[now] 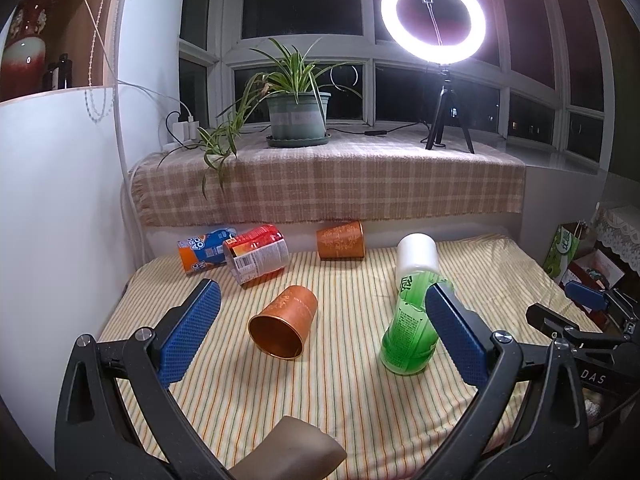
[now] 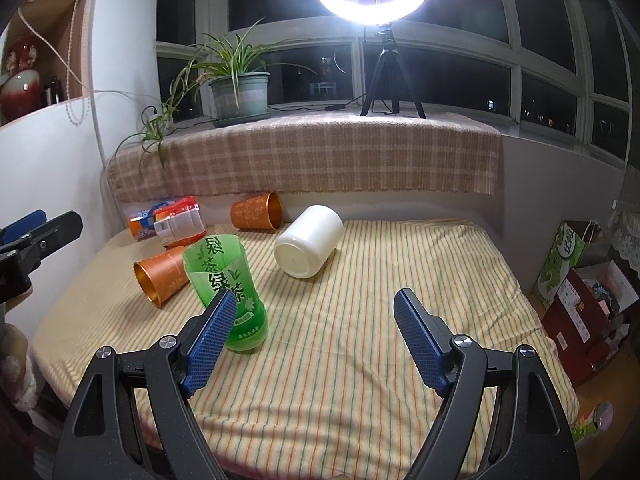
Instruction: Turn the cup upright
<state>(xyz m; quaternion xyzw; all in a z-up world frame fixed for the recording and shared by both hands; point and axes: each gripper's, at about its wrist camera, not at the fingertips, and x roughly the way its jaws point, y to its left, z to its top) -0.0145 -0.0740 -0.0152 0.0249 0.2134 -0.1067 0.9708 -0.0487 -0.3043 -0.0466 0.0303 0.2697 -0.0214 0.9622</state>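
Several cups lie on their sides on a striped cloth (image 1: 340,392). A copper cup (image 1: 283,327) lies with its mouth toward me, between the fingers of my open, empty left gripper (image 1: 324,328); it also shows in the right wrist view (image 2: 162,276). A green cup (image 1: 412,332) lies on its side just behind the left gripper's right finger, and in the right wrist view (image 2: 226,276). A white cup (image 1: 417,256) lies behind it. A second copper cup (image 1: 341,240) lies at the back. My right gripper (image 2: 316,328) is open and empty, right of the green cup.
An orange-blue cup (image 1: 200,250) and a red cup (image 1: 256,254) lie at the back left. A ledge with a checked cloth (image 1: 328,180) carries a potted plant (image 1: 298,114) and a ring light on a tripod (image 1: 434,26). Bags and boxes (image 2: 580,292) stand to the right.
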